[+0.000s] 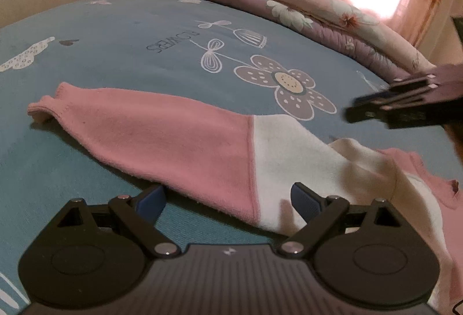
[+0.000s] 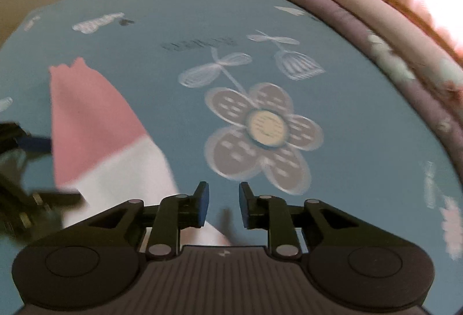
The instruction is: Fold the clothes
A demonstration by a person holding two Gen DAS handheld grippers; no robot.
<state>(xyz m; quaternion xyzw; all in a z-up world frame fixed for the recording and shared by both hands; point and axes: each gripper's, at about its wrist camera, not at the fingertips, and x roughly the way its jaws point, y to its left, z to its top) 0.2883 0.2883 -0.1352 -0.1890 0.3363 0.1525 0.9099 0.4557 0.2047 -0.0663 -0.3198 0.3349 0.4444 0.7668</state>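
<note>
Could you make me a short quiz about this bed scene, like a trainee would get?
1. True or false: the left gripper is clamped shut on the sleeve.
2. Which colours make up the sweater? A) pink and white B) green and black C) all yellow
3. What word is printed on the bedsheet near the big flower?

Key: 1 false, its jaws stand wide apart. 2 A. 3 FLOWERS.

Half-seen sweater, smeared view

Your sweater (image 1: 260,158) runs off the right edge in the left wrist view; your right wrist view is blurred, the bedsheet (image 2: 173,25) lettering unreadable.
</note>
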